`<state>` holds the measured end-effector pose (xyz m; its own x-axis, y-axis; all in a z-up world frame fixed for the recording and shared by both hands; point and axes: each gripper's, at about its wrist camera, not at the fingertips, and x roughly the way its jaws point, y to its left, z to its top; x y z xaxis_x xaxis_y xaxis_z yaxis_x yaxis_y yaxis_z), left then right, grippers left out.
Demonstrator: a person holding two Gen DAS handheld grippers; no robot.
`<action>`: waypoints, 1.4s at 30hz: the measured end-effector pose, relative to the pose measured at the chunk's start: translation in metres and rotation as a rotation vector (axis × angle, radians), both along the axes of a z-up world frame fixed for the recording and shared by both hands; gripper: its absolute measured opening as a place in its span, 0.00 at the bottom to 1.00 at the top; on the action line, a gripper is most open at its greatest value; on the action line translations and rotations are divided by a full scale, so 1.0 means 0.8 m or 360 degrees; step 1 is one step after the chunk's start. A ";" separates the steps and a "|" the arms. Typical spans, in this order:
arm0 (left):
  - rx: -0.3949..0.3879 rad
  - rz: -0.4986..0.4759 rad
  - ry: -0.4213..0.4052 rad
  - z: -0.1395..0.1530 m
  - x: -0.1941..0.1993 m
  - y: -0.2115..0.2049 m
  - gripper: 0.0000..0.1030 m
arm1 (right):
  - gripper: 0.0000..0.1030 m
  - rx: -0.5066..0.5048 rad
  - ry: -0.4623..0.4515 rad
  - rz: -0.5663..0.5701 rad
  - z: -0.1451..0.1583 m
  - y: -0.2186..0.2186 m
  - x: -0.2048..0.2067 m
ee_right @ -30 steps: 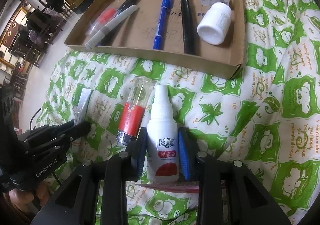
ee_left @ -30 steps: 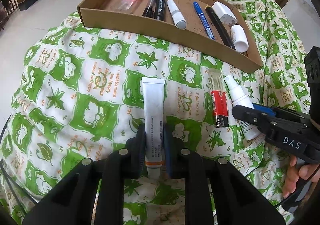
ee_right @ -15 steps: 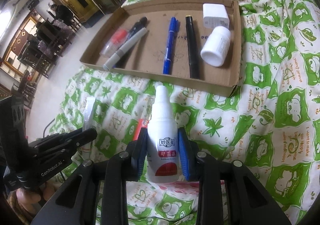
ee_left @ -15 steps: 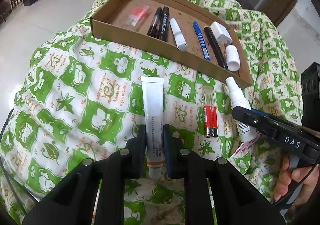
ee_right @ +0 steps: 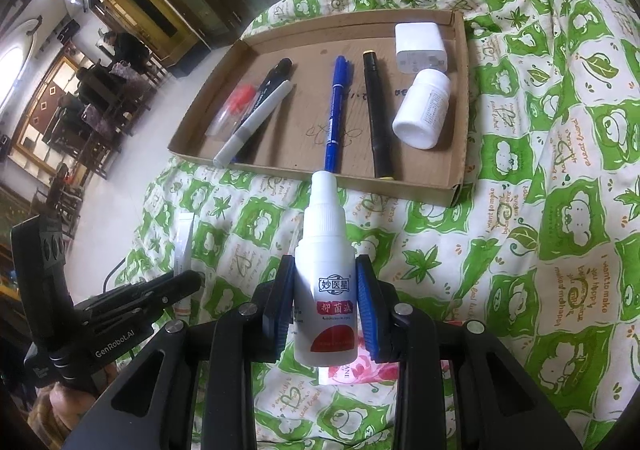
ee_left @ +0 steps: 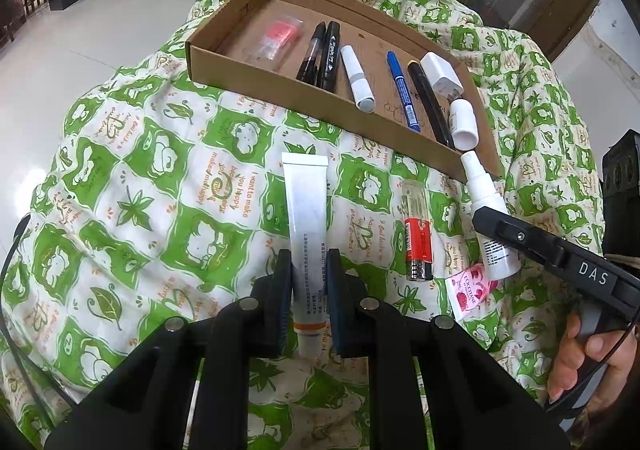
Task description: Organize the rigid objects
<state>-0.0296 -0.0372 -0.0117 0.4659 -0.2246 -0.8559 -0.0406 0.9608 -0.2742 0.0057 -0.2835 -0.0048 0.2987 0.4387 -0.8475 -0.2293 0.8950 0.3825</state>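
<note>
My left gripper is shut on a grey-white ointment tube and holds it above the green patterned cloth. My right gripper is shut on a white spray bottle with a red label, lifted off the cloth; it also shows in the left wrist view. The cardboard tray lies beyond both and holds pens, a white charger and a white pill bottle. A red battery pack lies on the cloth between the two grippers.
A pink floral sachet lies on the cloth under the right gripper. The tray also holds a blue pen, a black pen, markers and a red item in a clear bag. Tiled floor and furniture lie beyond the cloth.
Both grippers have risen with their objects and drawn back; the tray looks farther away. The spray bottle has left the cloth, uncovering the pink sachet.
</note>
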 end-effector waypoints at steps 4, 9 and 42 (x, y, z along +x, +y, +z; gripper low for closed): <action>0.0031 -0.0007 -0.0017 0.003 0.000 -0.006 0.13 | 0.26 0.0000 0.0001 -0.0002 0.000 0.000 0.000; 0.0069 -0.0021 -0.0023 0.005 -0.001 -0.012 0.13 | 0.26 0.0001 0.0002 -0.0002 0.000 0.000 0.000; 0.0273 -0.0090 -0.0159 0.056 0.028 -0.001 0.13 | 0.26 0.0082 -0.0016 -0.0041 0.010 -0.007 0.006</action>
